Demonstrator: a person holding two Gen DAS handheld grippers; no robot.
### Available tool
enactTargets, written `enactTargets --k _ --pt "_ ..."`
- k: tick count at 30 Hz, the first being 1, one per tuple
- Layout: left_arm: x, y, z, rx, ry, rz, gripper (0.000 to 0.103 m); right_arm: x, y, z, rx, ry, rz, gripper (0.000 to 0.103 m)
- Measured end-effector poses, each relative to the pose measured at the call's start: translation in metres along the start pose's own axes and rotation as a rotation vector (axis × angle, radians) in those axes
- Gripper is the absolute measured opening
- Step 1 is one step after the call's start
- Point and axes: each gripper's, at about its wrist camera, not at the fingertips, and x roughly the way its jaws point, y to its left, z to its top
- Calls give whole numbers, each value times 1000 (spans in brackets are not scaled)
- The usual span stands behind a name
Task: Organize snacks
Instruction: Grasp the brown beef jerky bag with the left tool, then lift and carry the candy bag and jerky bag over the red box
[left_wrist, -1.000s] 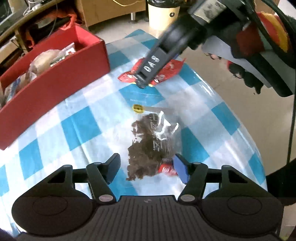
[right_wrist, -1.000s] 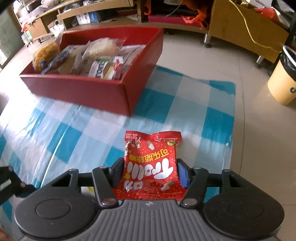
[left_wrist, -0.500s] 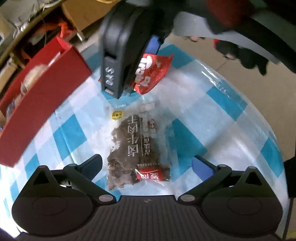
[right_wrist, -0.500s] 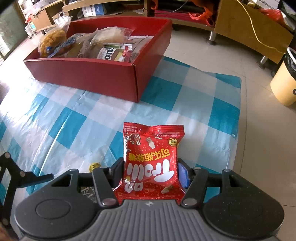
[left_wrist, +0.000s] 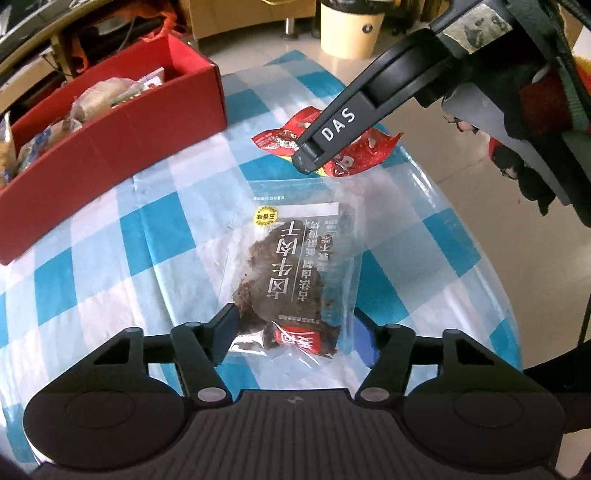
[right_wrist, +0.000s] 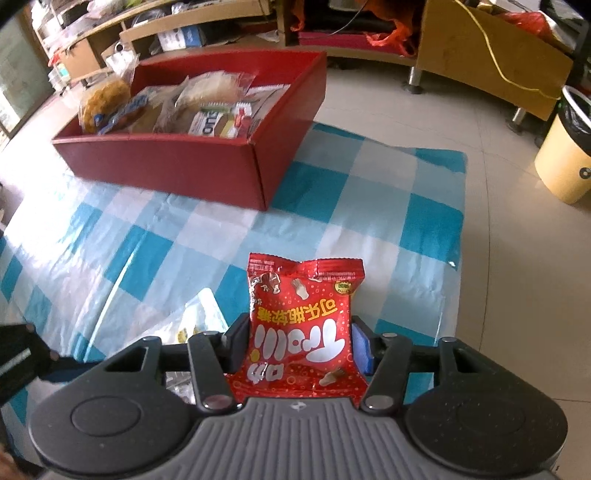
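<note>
Two wrist views look down on a blue and white checked cloth (left_wrist: 122, 236) spread over a tiled floor.

In the left wrist view, the left gripper (left_wrist: 295, 332) sits at 6 o'clock. Its jaws are closing on the near end of a clear jerky bag (left_wrist: 295, 273), and both pads touch the bag's sides. The bag of dark meat pieces lies flat on the cloth and stretches up toward 12 o'clock. Past its far end, at 1 o'clock, the right gripper (left_wrist: 314, 155) reaches in from the upper right, clamped on a red candy bag (left_wrist: 354, 155). A red box (left_wrist: 110, 147) full of wrapped snacks stands on the cloth at 10 o'clock. A cream bin (left_wrist: 349, 29) stands on the floor at 12 o'clock.

In the right wrist view, the right gripper (right_wrist: 299, 347) sits at 6 o'clock. Its jaws are closing, and the pads press both sides of the candy bag (right_wrist: 301, 332), which stands upright between them above the cloth (right_wrist: 369, 206). The box (right_wrist: 207, 173) is at 11 o'clock, well beyond the bag. The bin (right_wrist: 565, 162) is at 2 o'clock. Part of the jerky bag (right_wrist: 199, 317) shows just left of the candy bag.
</note>
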Motion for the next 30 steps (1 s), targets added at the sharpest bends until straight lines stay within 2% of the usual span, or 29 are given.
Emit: enactTargets --k 2,4,11,16,21,25,30 --pt "-5 3 -5 9 -7 -25 71 -5 1 0 8 -10 -3 54" --pt "2 2 -1 3 -7 -12 83 -6 4 -1 4 -8 -7 54" --pt "30 8 18 24 -6 -23 98 -5 2 -3 18 -1 -10 54" --pt "30 -4 14 71 -14 26 93 -7 -10 0 48 -18 -5 54" --pt "21 6 11 -38 -29 3 86 -14 -13 1 59 -40 9 54" --pt "14 14 10 -88 -39 0 84 -17 -10 3 58 -57 16 54" --pt "-5 27 7 -143 -90 -10 83 -22 -6 7 59 -74 25 54"
